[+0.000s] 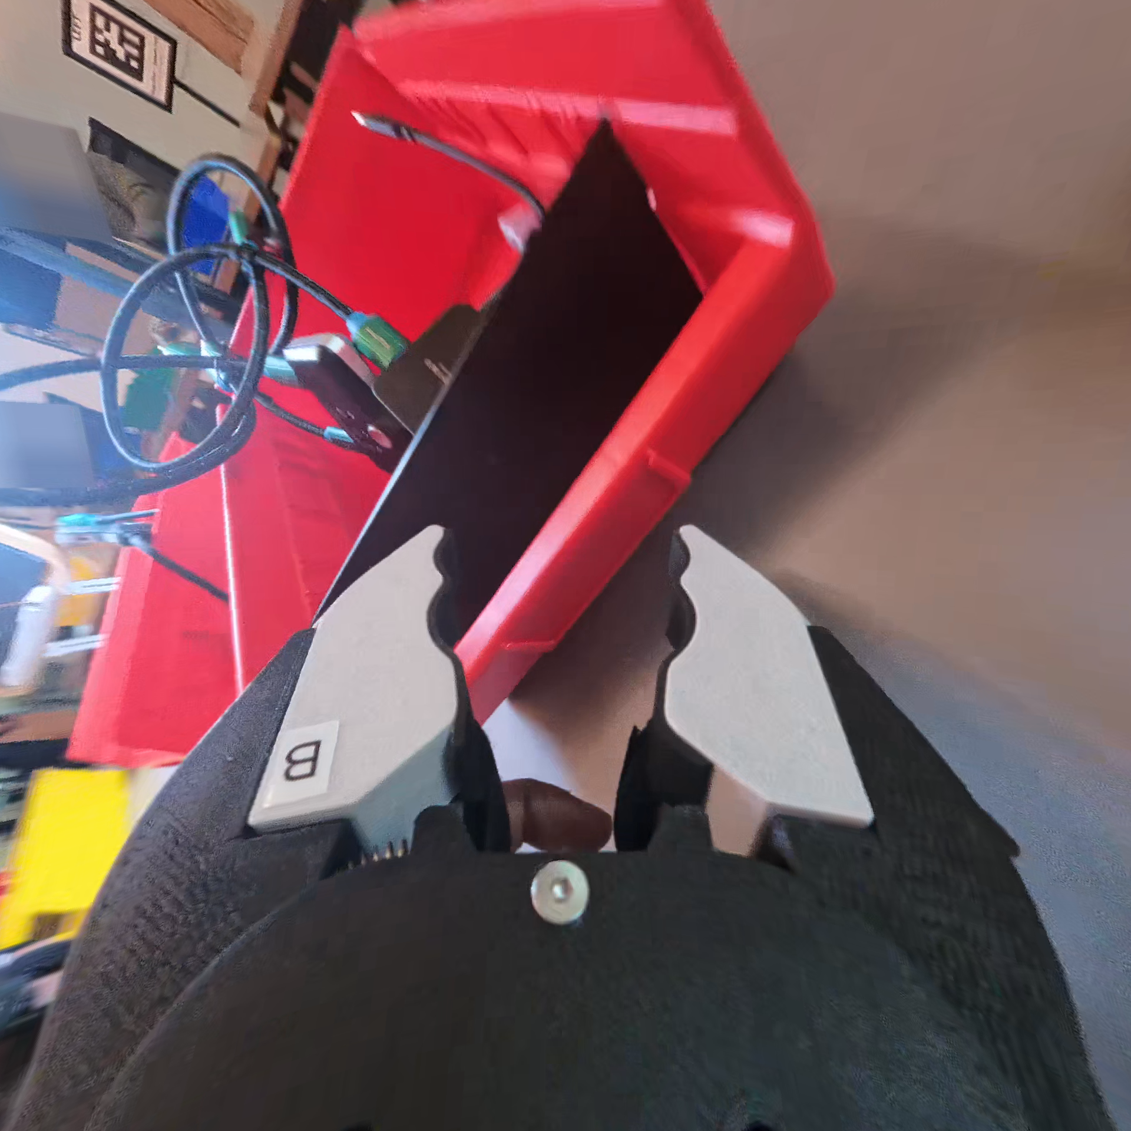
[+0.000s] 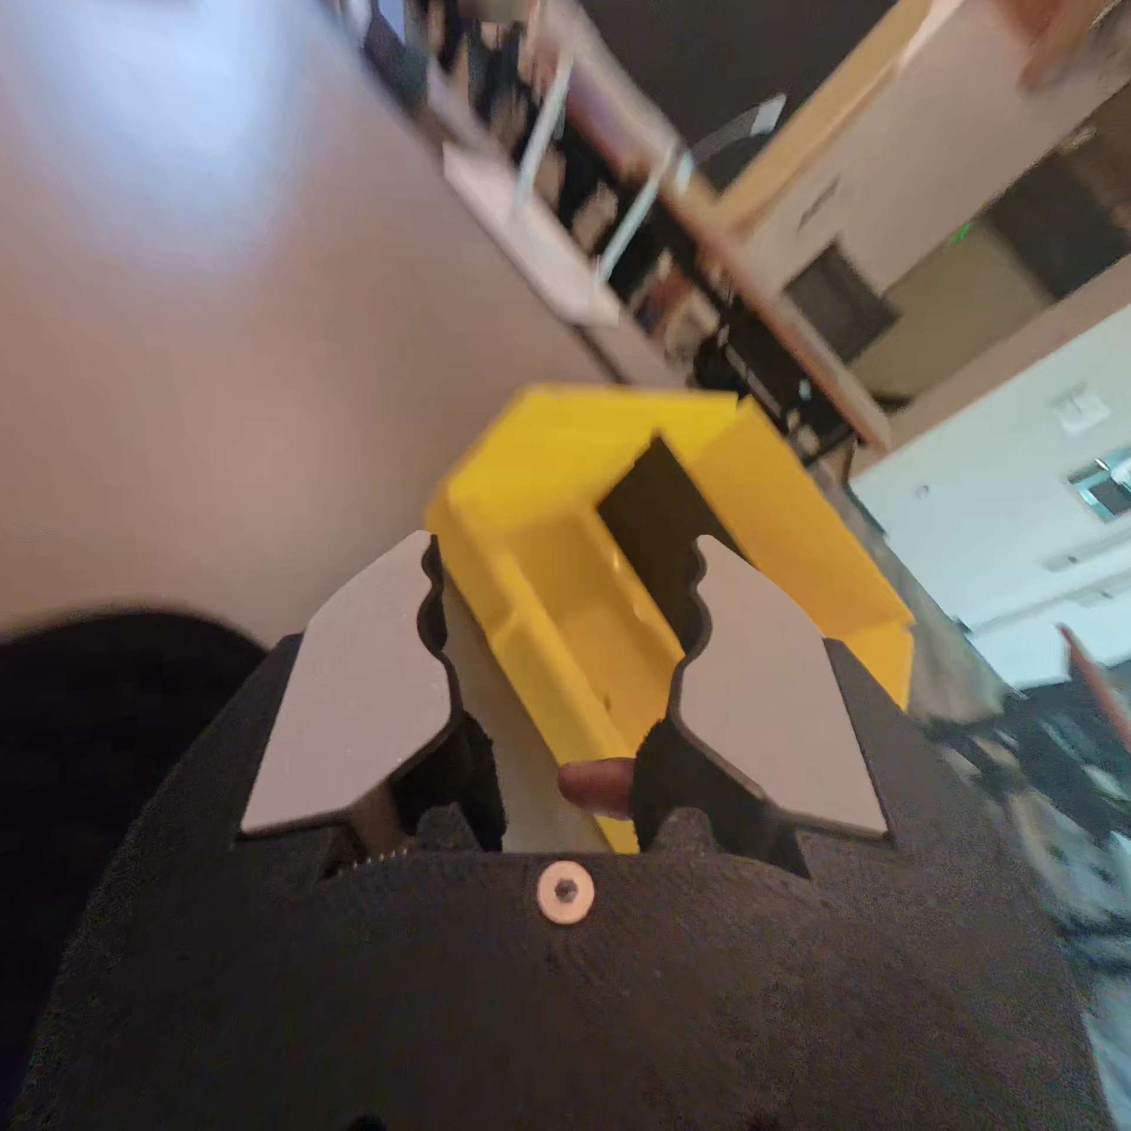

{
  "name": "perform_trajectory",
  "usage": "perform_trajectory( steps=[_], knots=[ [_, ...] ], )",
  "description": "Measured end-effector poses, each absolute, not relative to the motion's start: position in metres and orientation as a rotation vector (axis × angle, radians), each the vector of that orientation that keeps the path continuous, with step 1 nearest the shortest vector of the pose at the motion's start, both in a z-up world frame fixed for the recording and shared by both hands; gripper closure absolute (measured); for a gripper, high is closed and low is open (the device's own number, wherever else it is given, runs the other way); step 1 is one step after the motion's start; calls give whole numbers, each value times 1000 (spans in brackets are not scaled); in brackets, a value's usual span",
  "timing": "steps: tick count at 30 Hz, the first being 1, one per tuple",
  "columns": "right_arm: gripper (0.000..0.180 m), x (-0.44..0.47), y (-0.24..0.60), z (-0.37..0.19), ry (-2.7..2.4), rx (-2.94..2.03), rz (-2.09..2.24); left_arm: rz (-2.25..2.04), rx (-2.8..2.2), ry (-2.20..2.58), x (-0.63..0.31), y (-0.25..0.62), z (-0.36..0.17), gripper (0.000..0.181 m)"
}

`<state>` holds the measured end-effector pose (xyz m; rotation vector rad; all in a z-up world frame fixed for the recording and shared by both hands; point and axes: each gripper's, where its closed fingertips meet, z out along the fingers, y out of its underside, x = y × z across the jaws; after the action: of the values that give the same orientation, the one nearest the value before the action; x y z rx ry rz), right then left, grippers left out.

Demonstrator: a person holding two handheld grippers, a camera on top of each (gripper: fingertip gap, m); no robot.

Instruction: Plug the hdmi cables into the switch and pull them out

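In the left wrist view a red bin [image 1: 391, 232] with a black divider [image 1: 551, 367] fills the middle, seen tilted. A black switch box [image 1: 428, 367] lies in it, left of the divider. A green HDMI plug [image 1: 376, 339] sits at the switch's end; I cannot tell if it is fully in. Black braided cables [image 1: 183, 367] with teal plugs loop over the bin's left edge. Another black cable [image 1: 453, 153] lies farther back in the bin. My left gripper [image 1: 562, 538] is open and empty over the bin's near rim. My right gripper [image 2: 563, 541] is open and empty.
In the right wrist view a yellow bin [image 2: 551, 465] with a black divider [image 2: 655, 526] sits between the open fingers [image 2: 367, 673]. A yellow bin [image 1: 61, 844] also shows at the left wrist view's lower left. The grey tabletop [image 1: 948, 428] lies right of the red bin. Blurred shelving [image 2: 612, 202] stands behind.
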<state>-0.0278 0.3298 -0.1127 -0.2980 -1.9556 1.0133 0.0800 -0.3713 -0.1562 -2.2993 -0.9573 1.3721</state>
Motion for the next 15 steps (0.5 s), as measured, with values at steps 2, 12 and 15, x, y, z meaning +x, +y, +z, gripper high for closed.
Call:
perform_trajectory(
  steps=[2, 12, 15],
  knots=[
    [102, -19, 309, -74, -1799, -309, 1322, 1283, -2112, -988, 82, -359, -138, 111],
    [80, 14, 224, 49, -1103, -118, 2222, 1090, -1453, -1060, 69, -340, -40, 95],
    [68, 4, 200, 38, -1135, -74, 2287, 1037, -1413, -1124, 59, -344, -31, 85]
  ],
)
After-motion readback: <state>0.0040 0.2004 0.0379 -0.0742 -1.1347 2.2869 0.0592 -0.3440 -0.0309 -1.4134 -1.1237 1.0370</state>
